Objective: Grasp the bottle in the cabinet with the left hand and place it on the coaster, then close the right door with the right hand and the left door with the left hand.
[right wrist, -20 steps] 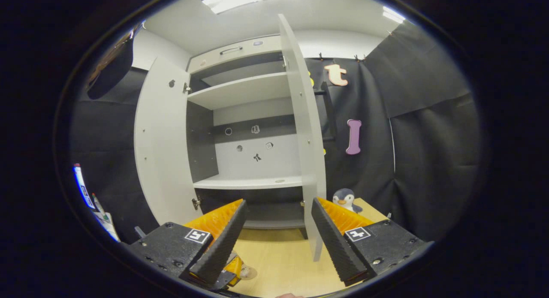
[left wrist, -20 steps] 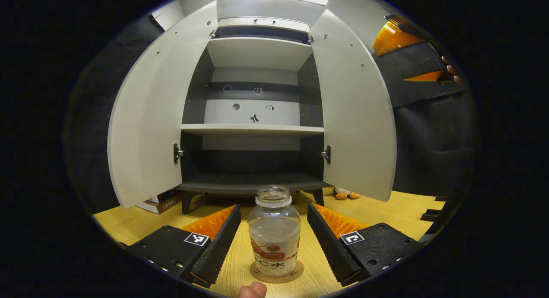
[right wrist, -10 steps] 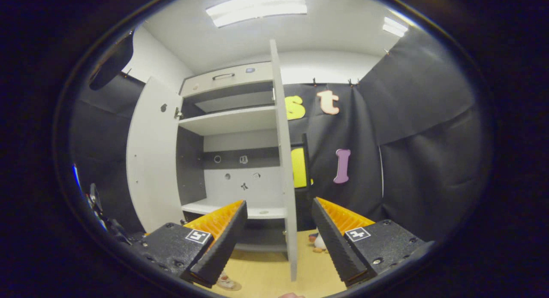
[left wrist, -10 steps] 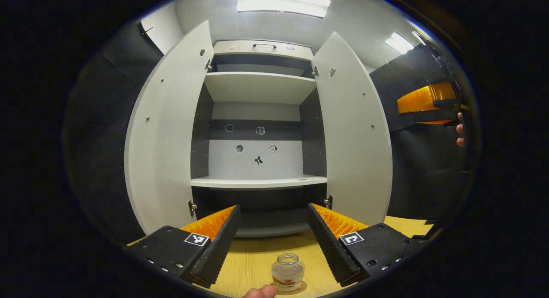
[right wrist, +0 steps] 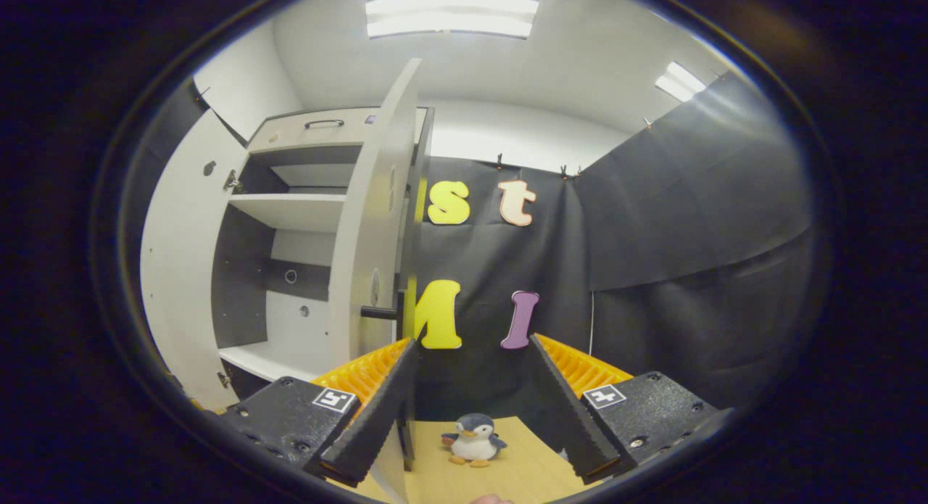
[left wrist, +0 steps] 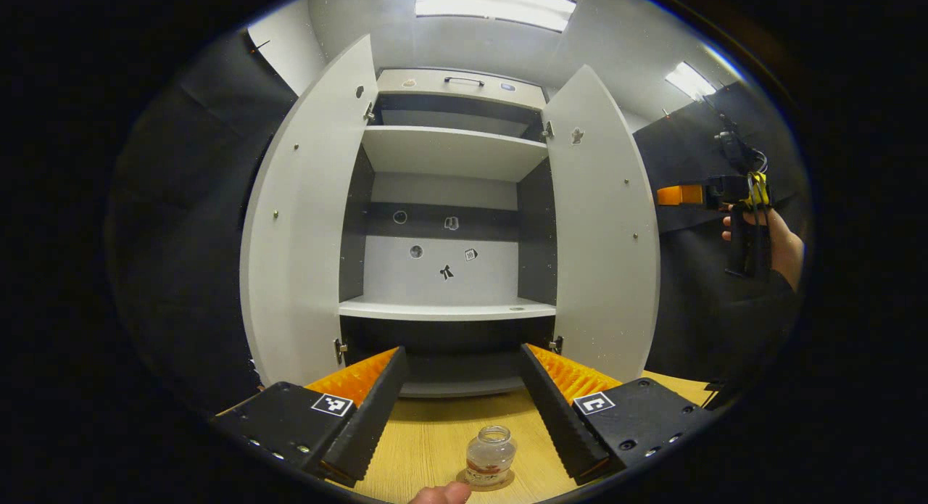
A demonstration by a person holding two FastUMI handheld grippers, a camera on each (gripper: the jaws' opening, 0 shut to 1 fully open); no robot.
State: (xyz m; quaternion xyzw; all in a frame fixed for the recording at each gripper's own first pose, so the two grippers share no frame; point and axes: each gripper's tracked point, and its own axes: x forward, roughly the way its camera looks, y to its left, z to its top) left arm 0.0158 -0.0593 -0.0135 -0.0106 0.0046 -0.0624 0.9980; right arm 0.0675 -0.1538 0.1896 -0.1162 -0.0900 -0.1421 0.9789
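Though claws agape, bottle (left wrist: 491, 457) on coaster (left wrist: 507, 481)

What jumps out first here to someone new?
The tall cabinet with both doors swung wide, straight ahead in the left gripper view. Next the bottle on its coaster on the wooden table, between open fingers. In the right gripper view, a toy penguin.

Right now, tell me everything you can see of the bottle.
The bottle is a small, clear, glass-looking jar, with a wide uncapped mouth and a printed label band low on its body. It stands upright on a round coaster on the wooden table, in front of the open cabinet. The left gripper hangs open above it, without touching it.
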